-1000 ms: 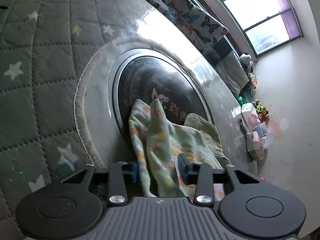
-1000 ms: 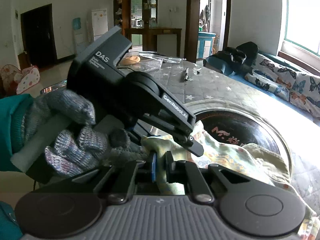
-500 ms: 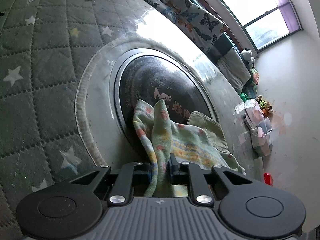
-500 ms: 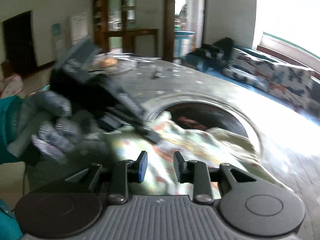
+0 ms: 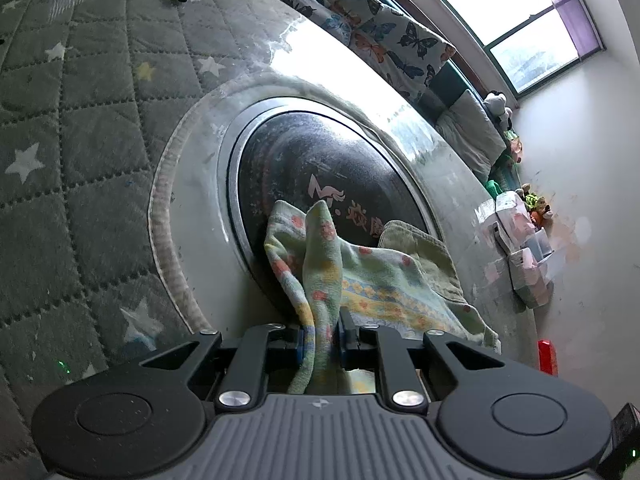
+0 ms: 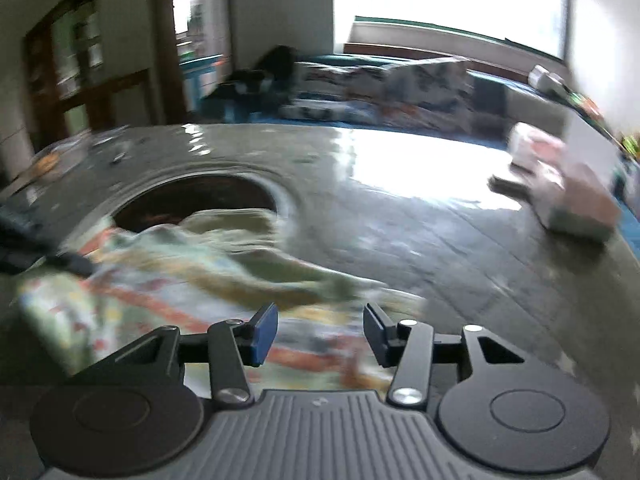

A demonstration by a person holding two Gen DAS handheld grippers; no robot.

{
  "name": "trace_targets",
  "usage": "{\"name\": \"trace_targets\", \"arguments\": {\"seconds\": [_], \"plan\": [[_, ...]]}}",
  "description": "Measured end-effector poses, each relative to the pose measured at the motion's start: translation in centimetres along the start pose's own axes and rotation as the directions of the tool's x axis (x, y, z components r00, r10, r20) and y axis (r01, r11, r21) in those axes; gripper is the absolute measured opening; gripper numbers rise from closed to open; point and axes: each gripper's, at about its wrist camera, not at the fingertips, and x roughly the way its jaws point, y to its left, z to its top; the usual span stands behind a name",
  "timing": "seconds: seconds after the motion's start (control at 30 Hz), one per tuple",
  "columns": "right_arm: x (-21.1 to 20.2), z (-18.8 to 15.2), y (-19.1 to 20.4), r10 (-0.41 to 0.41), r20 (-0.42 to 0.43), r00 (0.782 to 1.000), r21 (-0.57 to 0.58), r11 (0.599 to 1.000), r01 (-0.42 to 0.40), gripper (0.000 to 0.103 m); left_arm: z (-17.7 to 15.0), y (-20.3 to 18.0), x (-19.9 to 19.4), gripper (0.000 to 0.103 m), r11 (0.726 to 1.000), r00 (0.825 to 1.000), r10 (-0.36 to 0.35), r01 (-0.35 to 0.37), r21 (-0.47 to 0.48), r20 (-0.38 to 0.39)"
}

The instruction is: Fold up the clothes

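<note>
The quilted table (image 5: pixel 80 120) is partly covered by the floral cloth (image 5: pixel 372 276), draped over the dark round inset (image 5: pixel 320 168). A bunched edge was newly clamped by the left gripper (image 5: pixel 320 338); the right gripper (image 6: pixel 320 334) was released, fingers spread (view blurred), freeing it to re-grasp.

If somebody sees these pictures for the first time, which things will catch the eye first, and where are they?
First, the flowered cloth, bunched up and pinched in the left gripper at bottom centre. Behind it lies the big dark round panel with pink lettering, set into the table. In the blurred right view, the right gripper gapes open above the cloth.
</note>
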Motion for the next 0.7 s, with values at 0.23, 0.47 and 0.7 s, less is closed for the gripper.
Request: {"name": "trace_targets", "arguments": {"seconds": [0.23,0.47,0.7], "plan": [[1.4,-0.9,-3.8,-0.048,-0.028,0.998,0.147,0.988,0.052,0.059,0.0,-0.4,0.1,0.016,1.000,1.000,0.017,-0.017,0.025,0.005],[1.4,-1.2,-3.5,-0.008,-0.019,1.000,0.183,0.983,0.012,0.061,-0.1,-0.7,0.2,0.016,0.999,1.000,0.028,-0.029,0.046,0.008],[1.1,-1.1,-2.3,0.027,-0.007,1.000,0.178,0.984,-0.025,0.014,-0.3,-1.4,0.2,0.016,0.995,0.999,0.051,-0.052,0.085,0.020]]}}
